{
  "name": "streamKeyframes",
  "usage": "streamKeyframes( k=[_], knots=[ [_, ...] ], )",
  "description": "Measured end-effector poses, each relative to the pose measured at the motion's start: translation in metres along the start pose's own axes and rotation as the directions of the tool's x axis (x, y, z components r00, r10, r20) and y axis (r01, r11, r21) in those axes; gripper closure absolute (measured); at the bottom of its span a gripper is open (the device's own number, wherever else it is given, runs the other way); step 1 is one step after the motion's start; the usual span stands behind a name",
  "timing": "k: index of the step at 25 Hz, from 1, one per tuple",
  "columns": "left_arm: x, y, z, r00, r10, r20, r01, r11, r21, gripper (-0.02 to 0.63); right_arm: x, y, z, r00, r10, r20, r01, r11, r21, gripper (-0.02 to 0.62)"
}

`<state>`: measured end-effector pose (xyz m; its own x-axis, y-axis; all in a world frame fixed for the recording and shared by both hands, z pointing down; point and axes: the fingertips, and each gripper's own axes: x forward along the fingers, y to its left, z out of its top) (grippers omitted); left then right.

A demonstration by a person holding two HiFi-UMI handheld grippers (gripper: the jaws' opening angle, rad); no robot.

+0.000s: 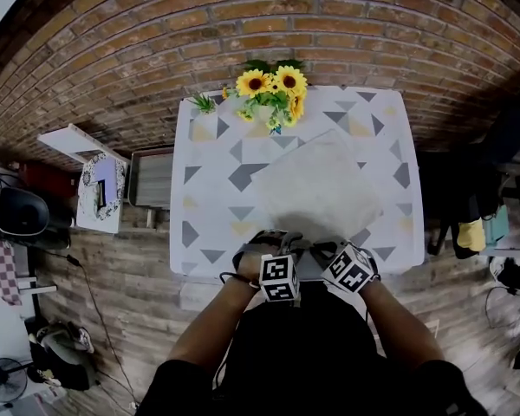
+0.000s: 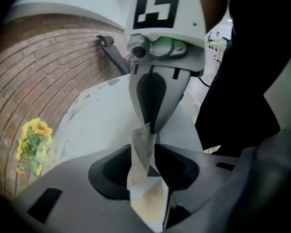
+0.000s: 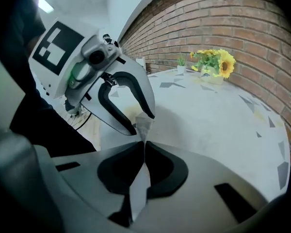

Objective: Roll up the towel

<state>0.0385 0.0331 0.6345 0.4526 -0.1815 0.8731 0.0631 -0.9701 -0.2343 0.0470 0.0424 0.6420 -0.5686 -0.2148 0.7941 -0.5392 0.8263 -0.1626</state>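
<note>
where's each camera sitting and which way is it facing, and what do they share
Head view: on the person's head, steeply down on the table, towel, both forearms, left gripper and right gripper.
Left gripper view: on the left gripper, along its parted jaws, towel between; faces the right gripper.
Right gripper view: on the right gripper, jaws shut on the towel; faces the left gripper.
Shared: all show the sunflowers.

Towel (image 1: pixel 316 189) near edge hidden behind marker cubes (image 1: pixel 279 277), head view.
</note>
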Motion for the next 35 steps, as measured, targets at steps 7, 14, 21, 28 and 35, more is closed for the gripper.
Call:
streamKeyframes(
  k=[7, 14, 21, 28, 35],
  knots=[
    [-0.017, 0.009, 0.018, 0.982, 0.182, 0.042, -0.186, 0.973, 0.136, 0.459, -0.013, -0.007, 0.009, 0.996, 0.058, 0.061, -0.064, 0.992, 0.106, 0.568],
    [-0.011, 0.006, 0.017, 0.984, 0.169, 0.058, -0.174, 0.977, 0.121, 0.459, -0.014, -0.012, 0.006, 0.995, 0.071, 0.067, -0.081, 0.984, 0.156, 0.568],
    [0.01, -0.002, 0.009, 0.998, 0.059, 0.029, -0.061, 0.993, 0.102, 0.46, -0.013, -0.006, 0.006, 0.993, 0.089, 0.074, -0.099, 0.983, 0.155, 0.568],
    [0.015, -0.004, 0.005, 1.0, -0.025, 0.018, 0.024, 0.999, 0.022, 0.558, -0.024, -0.012, 0.011, 0.997, -0.071, 0.033, 0.071, 0.997, -0.003, 0.481],
    [0.011, -0.009, 0.006, 0.988, -0.142, 0.057, 0.148, 0.984, -0.105, 0.563, -0.01, 0.003, 0.021, 0.999, -0.044, 0.024, 0.046, 0.99, -0.135, 0.509]
  ],
)
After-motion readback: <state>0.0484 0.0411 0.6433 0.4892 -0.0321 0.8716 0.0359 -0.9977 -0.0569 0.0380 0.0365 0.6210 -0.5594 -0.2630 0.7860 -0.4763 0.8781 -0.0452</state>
